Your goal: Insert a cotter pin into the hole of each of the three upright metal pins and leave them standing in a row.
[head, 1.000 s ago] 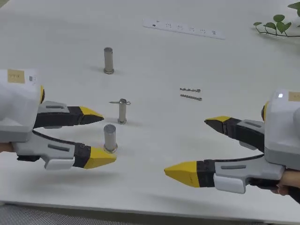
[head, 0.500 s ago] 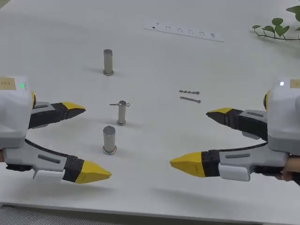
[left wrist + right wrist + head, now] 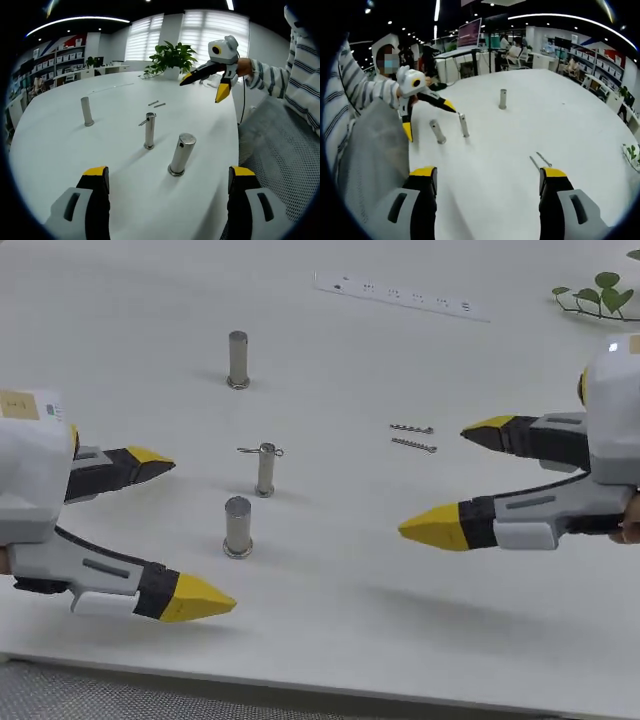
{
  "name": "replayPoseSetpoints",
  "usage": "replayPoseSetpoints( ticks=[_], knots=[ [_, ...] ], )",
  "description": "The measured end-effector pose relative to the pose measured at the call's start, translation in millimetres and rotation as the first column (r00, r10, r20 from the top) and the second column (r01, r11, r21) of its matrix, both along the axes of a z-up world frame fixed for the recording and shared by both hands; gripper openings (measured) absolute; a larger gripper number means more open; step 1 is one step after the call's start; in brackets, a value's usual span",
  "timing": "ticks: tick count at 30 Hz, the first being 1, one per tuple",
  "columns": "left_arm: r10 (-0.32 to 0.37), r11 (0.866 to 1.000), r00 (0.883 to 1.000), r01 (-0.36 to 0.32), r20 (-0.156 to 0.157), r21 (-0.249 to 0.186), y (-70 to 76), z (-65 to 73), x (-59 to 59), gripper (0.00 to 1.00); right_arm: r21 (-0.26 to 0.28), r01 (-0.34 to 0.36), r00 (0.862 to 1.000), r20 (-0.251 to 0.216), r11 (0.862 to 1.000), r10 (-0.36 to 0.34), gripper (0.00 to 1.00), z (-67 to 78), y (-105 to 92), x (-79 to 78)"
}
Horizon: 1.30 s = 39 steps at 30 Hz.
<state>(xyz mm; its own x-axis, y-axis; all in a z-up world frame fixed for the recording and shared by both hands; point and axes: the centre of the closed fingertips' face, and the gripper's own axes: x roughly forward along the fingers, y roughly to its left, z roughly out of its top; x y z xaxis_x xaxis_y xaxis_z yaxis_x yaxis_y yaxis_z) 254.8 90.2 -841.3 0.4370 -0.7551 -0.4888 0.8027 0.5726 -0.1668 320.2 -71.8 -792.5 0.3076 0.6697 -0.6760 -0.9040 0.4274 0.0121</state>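
Note:
Three upright metal pins stand in a row on the white table: the far pin, the middle pin with a cotter pin through its top hole, and the near pin. Two loose cotter pins lie to the right of the row. My left gripper stands open at the left, level with the near pin, holding nothing. My right gripper hangs open above the table, just right of the loose cotter pins.
A white power strip lies at the back of the table. Green plant leaves reach in at the back right. The table's front edge runs close below both grippers. A person's striped sleeve holds the right gripper.
My left gripper has drawn back to the left, away from the near pin, and its jaws have spread wider. My right gripper has risen and shifted right and farther back.

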Motion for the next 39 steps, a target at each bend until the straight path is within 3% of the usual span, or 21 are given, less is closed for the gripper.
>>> replayPoseSetpoints(
  ticks=[6,12,16,21,25,39],
  knots=[
    [-0.001,1.0,1.0,0.001,-0.005,-0.011,-2.0,2.5,-1.1,0.99,-0.074,-0.058,0.998,-0.02,0.996,0.057,0.85,-11.1,-3.4,16.6],
    [0.002,1.0,1.0,-0.002,-0.008,-0.015,-0.2,3.3,-1.9,0.99,-0.115,-0.115,0.993,-0.032,0.987,0.112,0.8,-17.0,-1.3,30.6],
    [0.003,1.0,1.0,-0.003,-0.015,-0.016,1.3,3.8,-3.5,0.99,-0.143,-0.143,0.988,-0.078,0.979,0.133,0.73,-25.4,-2.8,34.0],
    [0.007,1.0,1.0,-0.008,-0.015,-0.014,4.1,3.8,-3.9,0.99,-0.198,-0.194,0.979,-0.098,0.961,0.177,0.7,-36.0,-3.1,39.3],
    [0.004,1.0,1.0,-0.005,-0.015,-0.014,4.1,4.5,-5.1,0.99,-0.267,-0.255,0.965,-0.132,0.93,0.226,0.66,-48.4,-6.8,40.6],
    [0.018,1.0,1.0,-0.018,-0.01,-0.019,8.5,9.3,-5.5,0.99,-0.294,-0.249,0.961,-0.194,0.923,0.197,0.55,-66.0,-10.1,63.7]
  ],
)
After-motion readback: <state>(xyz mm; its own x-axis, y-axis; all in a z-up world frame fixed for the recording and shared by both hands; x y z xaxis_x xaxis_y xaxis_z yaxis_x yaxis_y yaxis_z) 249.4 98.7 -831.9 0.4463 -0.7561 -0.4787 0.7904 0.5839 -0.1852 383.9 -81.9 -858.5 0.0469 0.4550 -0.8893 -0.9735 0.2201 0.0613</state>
